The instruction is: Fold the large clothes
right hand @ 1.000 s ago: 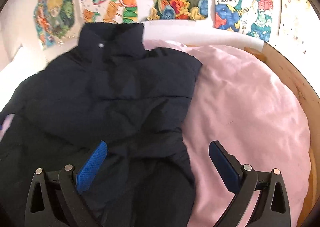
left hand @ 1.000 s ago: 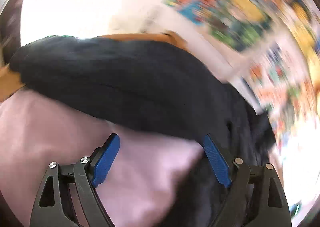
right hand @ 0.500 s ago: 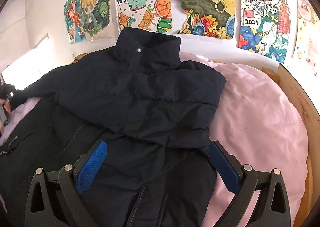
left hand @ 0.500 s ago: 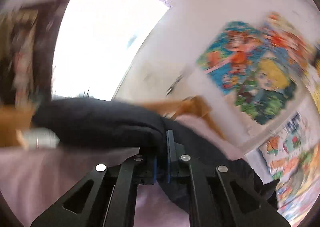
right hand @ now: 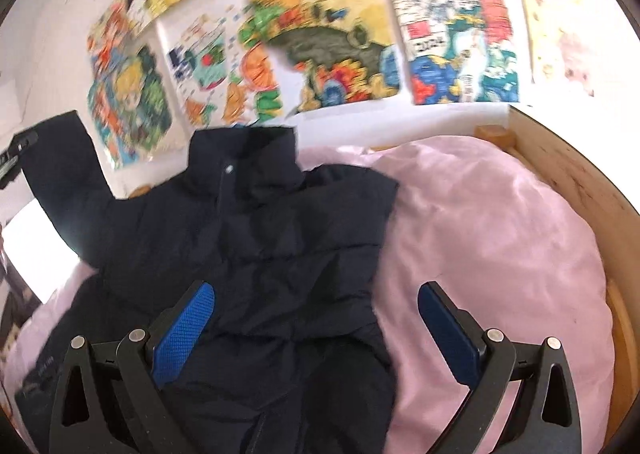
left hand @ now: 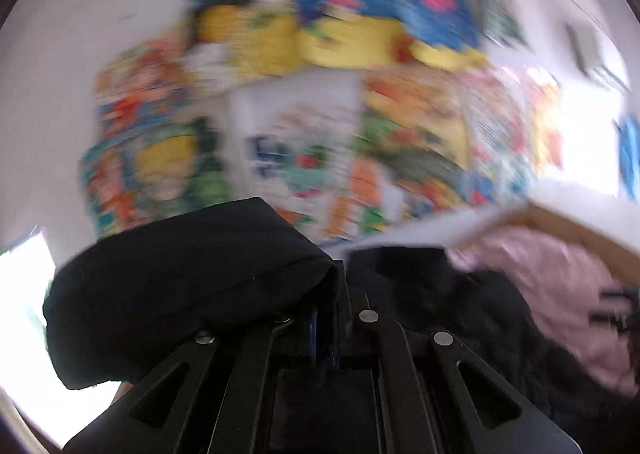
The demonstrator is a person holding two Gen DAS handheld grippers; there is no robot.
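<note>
matt dark puffy cloth jacket (right hand: 256,238), soft pink cloth bedding (right hand: 500,238), bare wood bed frame (right hand: 568,174)

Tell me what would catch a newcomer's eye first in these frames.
A dark navy puffer jacket sprawls across a pink duvet, its sleeve lifted at the far left, clamped in the shut left gripper. Bright cartoon posters crowd the wall behind. The right gripper hovers open above the jacket.

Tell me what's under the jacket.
The jacket lies on a pink duvet, which shows on its right and lower left. Whatever is directly beneath the jacket is covered.
</note>
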